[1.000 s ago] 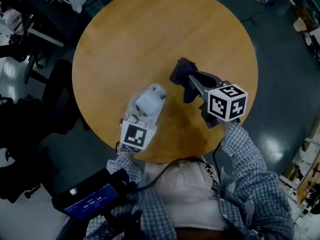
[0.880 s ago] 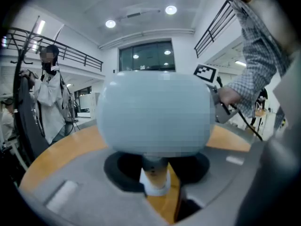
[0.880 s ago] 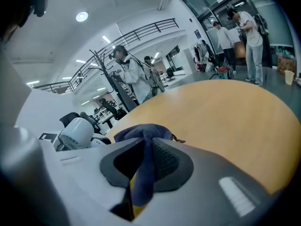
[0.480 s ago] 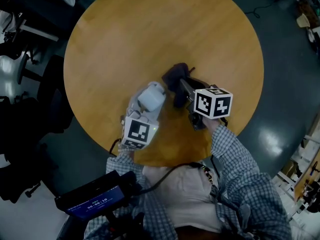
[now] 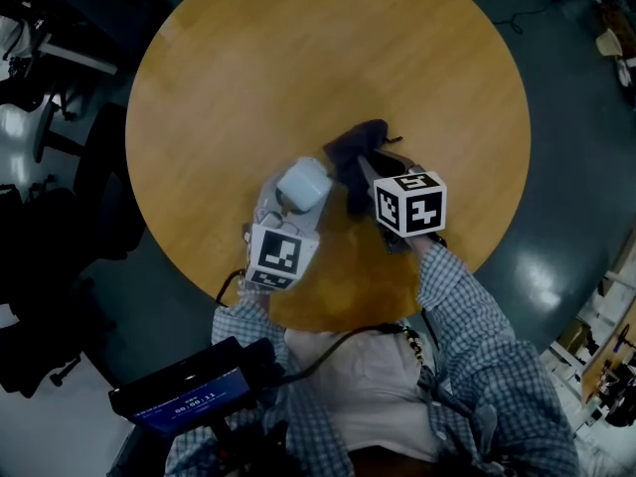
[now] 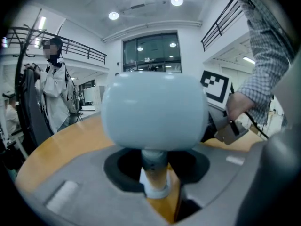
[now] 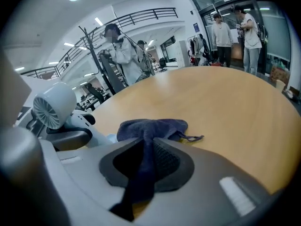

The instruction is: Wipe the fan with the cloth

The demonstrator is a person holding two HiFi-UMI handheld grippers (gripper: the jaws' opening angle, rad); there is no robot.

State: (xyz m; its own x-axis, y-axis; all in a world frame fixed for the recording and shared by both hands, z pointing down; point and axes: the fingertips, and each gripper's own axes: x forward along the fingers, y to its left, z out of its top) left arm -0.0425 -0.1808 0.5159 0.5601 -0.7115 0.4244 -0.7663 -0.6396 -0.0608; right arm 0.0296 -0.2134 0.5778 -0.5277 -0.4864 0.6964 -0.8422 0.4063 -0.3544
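A small white fan [image 5: 302,181] stands at the near side of the round wooden table [image 5: 248,58]. My left gripper [image 5: 289,205] is shut on it. In the left gripper view the fan's rounded head [image 6: 155,109] fills the middle and its stem [image 6: 155,166] runs down between the jaws. My right gripper [image 5: 364,181] has a dark blue cloth [image 5: 354,150] between its jaws, which are opening. The cloth's free end [image 7: 153,127] lies bunched on the tabletop, and a strip of it runs back between the pads [image 7: 164,160]. Fan [image 7: 52,105] and cloth sit close side by side.
Dark office chairs [image 5: 60,197] stand off the table's left edge. A handheld unit with a lit screen [image 5: 184,394] hangs near the person's waist. Several people [image 7: 235,29] and a coat rack [image 7: 101,60] stand beyond the table's far side.
Both grippers have come down toward the table. The right gripper with the cloth has drawn closer to the fan, and the cloth's end now rests on the tabletop.
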